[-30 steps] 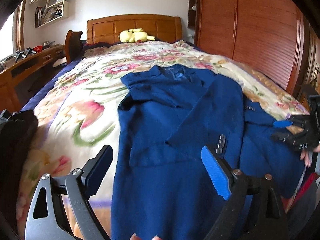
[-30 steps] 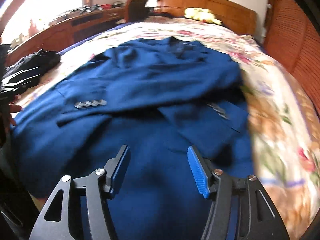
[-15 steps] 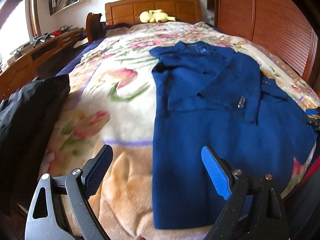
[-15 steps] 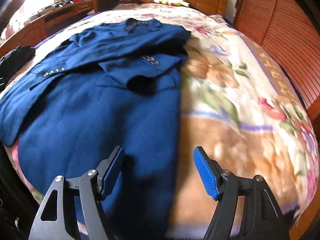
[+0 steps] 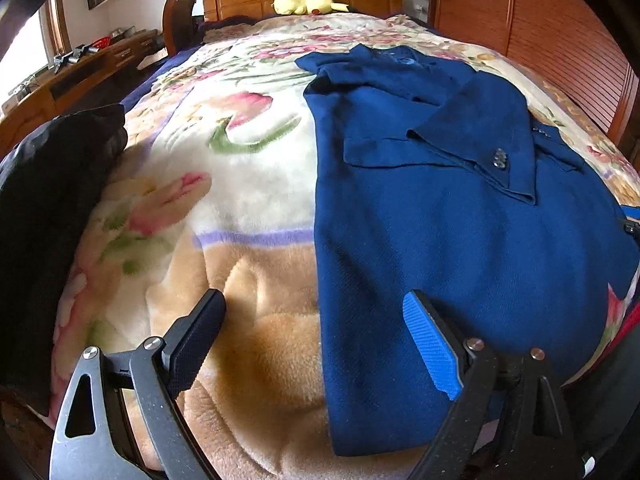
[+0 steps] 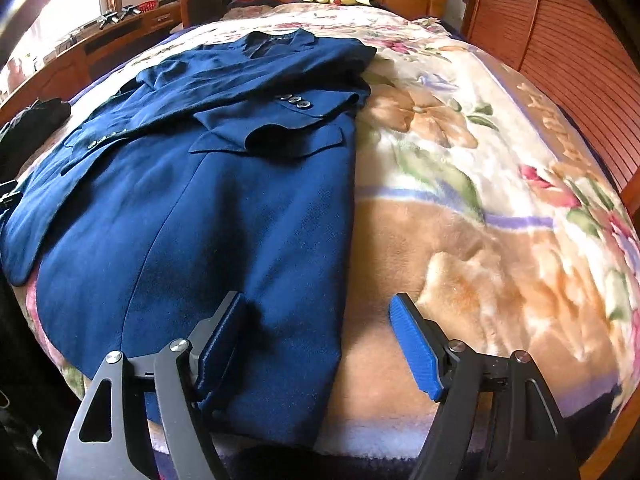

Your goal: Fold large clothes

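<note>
Left gripper (image 5: 312, 344): matte black slotted arms, silver screw heads, one black ribbed pad, one blue ribbed pad (image 5: 430, 348). Right gripper (image 6: 316, 344): same black arms, silver screws, both pads blue.

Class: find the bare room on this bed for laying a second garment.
Free: floral blanket between the dark clothing pile and the blue jacket; also blanket right of the jacket. Crowded: the jacket's middle strip.
</note>
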### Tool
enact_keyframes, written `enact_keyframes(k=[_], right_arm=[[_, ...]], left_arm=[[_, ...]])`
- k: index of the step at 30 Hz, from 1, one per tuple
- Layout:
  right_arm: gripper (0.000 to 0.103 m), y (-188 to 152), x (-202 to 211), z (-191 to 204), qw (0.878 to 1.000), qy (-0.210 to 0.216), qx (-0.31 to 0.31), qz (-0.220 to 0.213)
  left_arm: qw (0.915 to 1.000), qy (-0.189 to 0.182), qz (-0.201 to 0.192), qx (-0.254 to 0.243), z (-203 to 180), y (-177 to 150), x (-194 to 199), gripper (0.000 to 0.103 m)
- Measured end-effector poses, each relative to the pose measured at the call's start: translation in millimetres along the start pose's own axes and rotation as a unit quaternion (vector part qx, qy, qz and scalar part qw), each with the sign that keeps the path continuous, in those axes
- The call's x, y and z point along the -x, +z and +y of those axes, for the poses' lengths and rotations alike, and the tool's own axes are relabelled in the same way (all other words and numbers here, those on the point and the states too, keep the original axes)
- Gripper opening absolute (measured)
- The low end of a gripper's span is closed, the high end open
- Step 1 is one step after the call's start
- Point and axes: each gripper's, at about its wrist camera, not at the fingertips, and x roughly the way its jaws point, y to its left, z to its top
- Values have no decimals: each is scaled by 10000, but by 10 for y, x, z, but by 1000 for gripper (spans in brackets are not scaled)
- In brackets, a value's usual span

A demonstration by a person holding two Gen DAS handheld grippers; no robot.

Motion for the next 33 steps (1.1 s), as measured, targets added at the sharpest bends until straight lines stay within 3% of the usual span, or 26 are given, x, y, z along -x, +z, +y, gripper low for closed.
enact_keyframes(k=[10, 12, 17, 20, 26, 33], right_arm=[[76, -26, -5, 9, 10000, 8, -6, -68], [76, -32, -7, 5, 10000, 16, -17, -88], [76, -39, -19, -3, 9999, 66, -53, -108], [76, -37, -24, -1, 9999, 64, -54, -117], [76, -34, -31, -9, 9999, 82, -65, -121], [75, -16, 13, 51, 10000, 33, 75, 34]], left_arm=[[10000, -70, 66, -23, 14, -25, 48, 91], [9999, -80, 14, -59, 3, -35, 98, 86], [9999, -101, -102, -11, 27, -81, 240, 57], [9990, -374, -175, 158, 74, -124, 346, 47], [9976, -653, -176, 172, 14, -192, 386, 40], [9977, -648, -106, 180, -10, -196, 312, 39]])
